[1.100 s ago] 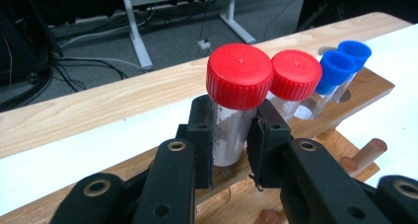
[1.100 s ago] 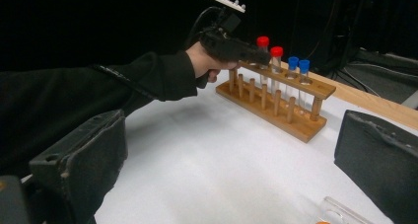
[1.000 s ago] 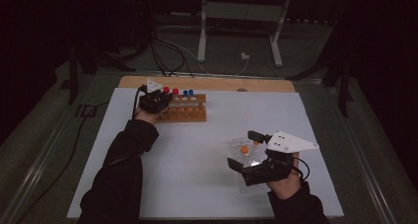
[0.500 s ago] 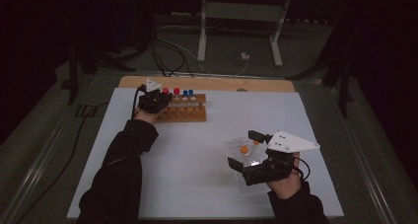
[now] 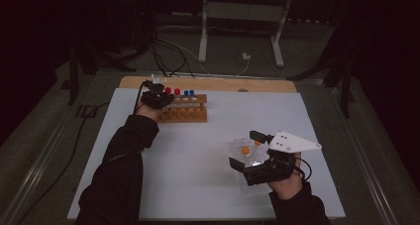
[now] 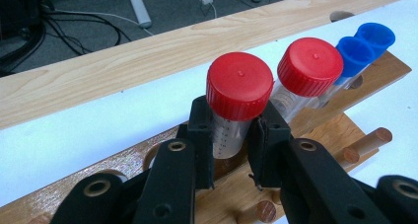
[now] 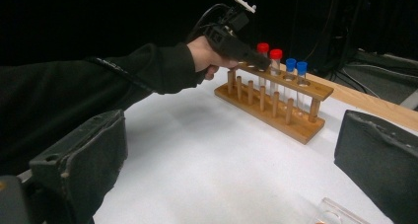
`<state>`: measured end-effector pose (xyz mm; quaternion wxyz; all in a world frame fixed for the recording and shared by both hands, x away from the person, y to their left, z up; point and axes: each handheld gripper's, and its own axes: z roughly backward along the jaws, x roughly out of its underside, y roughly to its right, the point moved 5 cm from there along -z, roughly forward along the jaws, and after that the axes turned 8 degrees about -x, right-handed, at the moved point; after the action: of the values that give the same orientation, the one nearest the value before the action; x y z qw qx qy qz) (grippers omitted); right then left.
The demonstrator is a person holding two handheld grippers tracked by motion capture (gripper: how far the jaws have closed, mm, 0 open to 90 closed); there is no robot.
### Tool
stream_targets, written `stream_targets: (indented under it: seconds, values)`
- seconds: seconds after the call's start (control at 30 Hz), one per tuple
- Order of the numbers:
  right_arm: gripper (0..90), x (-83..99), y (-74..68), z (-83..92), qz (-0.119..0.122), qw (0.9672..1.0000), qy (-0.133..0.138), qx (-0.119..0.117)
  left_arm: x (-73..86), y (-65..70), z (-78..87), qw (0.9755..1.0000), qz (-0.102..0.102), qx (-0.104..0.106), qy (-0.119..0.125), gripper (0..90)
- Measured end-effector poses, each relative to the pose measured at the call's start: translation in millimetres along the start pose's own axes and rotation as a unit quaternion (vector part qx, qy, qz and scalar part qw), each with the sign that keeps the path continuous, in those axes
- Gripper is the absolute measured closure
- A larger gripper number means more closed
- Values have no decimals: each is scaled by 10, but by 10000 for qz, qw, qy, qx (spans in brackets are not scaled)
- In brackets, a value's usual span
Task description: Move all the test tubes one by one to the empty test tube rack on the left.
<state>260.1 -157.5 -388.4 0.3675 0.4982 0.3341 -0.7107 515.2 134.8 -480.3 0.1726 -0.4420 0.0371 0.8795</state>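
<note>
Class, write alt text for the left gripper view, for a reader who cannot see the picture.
The left gripper has its two black jaws closed around a clear plastic tube with a red screw cap, which stands in a wooden tube rack. To its right stand a second red-capped tube and two blue-capped tubes, on a white table with a pale wooden edge.
</note>
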Motion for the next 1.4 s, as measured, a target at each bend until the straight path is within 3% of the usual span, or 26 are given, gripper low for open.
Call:
stream_targets:
  seconds: [0.37, 0.97, 1.4]
  values:
    - [0, -10, -3, 11, 2, 10000, 19, -2, -7, 13, 5, 9999, -96, 18, -30, 721]
    - [0, -6, -8, 5, 1, 10000, 0, -1, -90, 31, 129, 9998, 40, 101, 168, 661]
    - [0, -16, -15, 14, 15, 10000, 14, 11, -161, 23, 434, 9988, -6, 155, 472, 576]
